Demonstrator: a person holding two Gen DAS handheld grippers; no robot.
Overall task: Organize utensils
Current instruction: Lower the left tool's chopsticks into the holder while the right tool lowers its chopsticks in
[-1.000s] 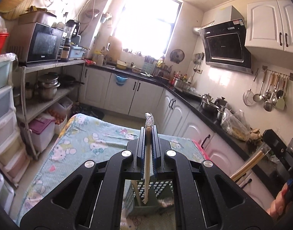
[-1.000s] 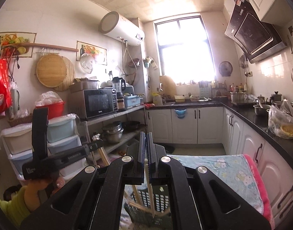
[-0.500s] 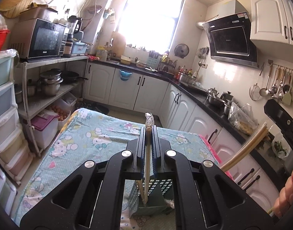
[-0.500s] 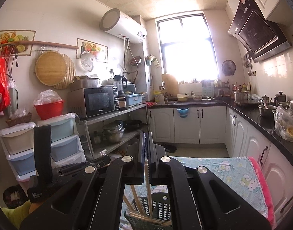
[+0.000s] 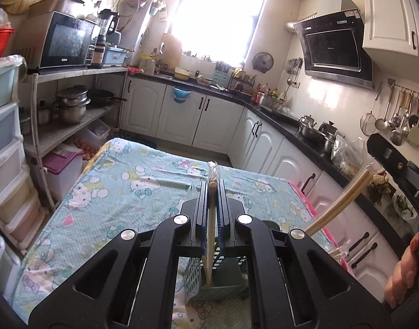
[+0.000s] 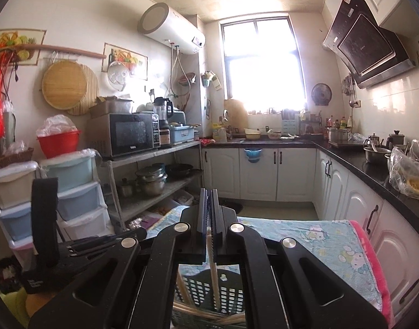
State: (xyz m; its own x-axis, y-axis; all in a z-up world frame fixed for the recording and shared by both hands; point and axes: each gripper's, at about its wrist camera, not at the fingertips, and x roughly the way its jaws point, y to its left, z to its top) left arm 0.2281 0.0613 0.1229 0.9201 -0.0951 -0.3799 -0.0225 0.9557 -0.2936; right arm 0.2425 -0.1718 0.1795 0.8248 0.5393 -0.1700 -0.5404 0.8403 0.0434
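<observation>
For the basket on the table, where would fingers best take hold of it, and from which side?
Probably the top rim of the basket, approached from above: it stands open-topped on the tablecloth, and its slotted wall looks thin enough to pinch. Choose a stretch of rim away from the chopsticks leaning inside. Both grippers are shut on chopsticks now, so one would need freeing first.

The basket (image 5: 209,282) was mostly hidden behind the left gripper (image 5: 212,192); its contents could not be told.
</observation>
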